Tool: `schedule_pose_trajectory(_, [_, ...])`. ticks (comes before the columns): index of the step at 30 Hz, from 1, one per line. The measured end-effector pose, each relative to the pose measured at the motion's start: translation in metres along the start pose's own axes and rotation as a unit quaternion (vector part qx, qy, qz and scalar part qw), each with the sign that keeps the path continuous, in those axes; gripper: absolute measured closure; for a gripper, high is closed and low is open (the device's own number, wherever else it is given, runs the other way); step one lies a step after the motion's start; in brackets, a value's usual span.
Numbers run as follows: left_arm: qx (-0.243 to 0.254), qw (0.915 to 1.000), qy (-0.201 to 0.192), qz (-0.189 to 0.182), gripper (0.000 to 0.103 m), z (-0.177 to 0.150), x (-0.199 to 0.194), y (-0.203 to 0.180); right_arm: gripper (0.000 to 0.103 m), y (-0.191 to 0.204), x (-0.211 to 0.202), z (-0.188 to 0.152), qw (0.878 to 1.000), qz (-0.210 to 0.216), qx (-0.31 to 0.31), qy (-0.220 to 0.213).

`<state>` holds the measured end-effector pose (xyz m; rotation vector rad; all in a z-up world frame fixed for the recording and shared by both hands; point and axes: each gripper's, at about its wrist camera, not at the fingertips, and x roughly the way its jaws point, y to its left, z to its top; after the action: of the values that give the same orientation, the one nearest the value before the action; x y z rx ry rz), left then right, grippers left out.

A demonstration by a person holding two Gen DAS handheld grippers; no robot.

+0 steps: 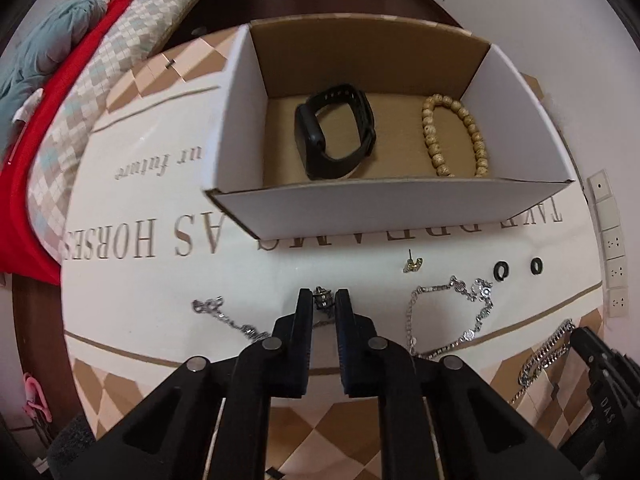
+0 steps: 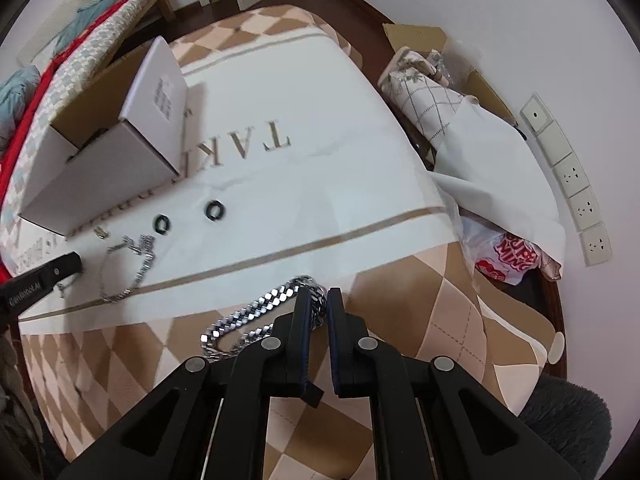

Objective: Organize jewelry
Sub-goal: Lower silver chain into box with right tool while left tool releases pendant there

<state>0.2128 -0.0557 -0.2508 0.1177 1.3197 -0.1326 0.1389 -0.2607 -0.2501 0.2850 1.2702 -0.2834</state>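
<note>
Between the fingers of the left gripper [image 1: 324, 294], low over the white cloth [image 1: 160, 280], sits a small silver pendant [image 1: 322, 298] on a thin chain [image 1: 228, 320] that trails off to the left along the cloth; the fingers stand narrowly apart on either side of the pendant, and whether they actually grip it cannot be told; right gripper [image 2: 318, 296], fingers drawn close together, pinching one end of a heavy silver link chain [image 2: 248, 316], the rest of which lies looped on the checked border of the cloth to the left; near the left gripper, to its right, a fine silver bracelet [image 1: 460, 316] with round charms, lying flat; just beyond the bracelet, a small gold earring [image 1: 412, 265] and two black rings [image 1: 501, 270], the rings side by side and apart from each other; farther out, an open cardboard box [image 1: 392, 208] with white outer walls, resting on the printed lettering of the cloth; inside the box, a black watch [image 1: 336, 132] at left and a wooden bead bracelet [image 1: 452, 132] at right, not touching; left of the table, a bed with a red blanket [image 1: 24, 160]; at right, a row of wall sockets [image 1: 612, 240].
</note>
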Motion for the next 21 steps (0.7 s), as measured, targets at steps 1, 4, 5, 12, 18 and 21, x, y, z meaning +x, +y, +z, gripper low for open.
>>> schedule_pose_trajectory(1, [0.000, 1.0000, -0.003, -0.002, 0.095, -0.001, -0.006, 0.002, 0.095, 0.001, -0.003, 0.000, 1.000, 0.004, -0.001, -0.002])
schedule_pose_trajectory(4, [-0.003, 0.9998, -0.019, -0.011, 0.095, -0.003, -0.031, 0.011, 0.095, 0.005, -0.020, 0.003, 1.000, 0.022, -0.006, -0.014])
schedule_pose_trajectory(5, [-0.005, 0.9995, -0.026, -0.013, 0.095, -0.005, -0.042, 0.016, 0.095, 0.007, -0.026, 0.004, 0.999, 0.030, -0.009, -0.018])
schedule_pose_trajectory(12, [-0.014, 0.9972, -0.067, -0.029, 0.095, -0.006, -0.108, 0.039, 0.095, 0.020, -0.070, 0.005, 0.996, 0.075, -0.028, -0.045])
schedule_pose_trajectory(18, [-0.021, 0.9922, -0.109, -0.057, 0.095, -0.002, -0.166, 0.038, 0.095, 0.033, -0.106, 0.015, 0.991, 0.113, -0.043, -0.062])
schedule_pose_trajectory(21, [-0.017, 0.9878, -0.135, -0.076, 0.095, 0.011, -0.196, 0.039, 0.095, 0.039, -0.125, 0.028, 0.987, 0.138, -0.046, -0.073])
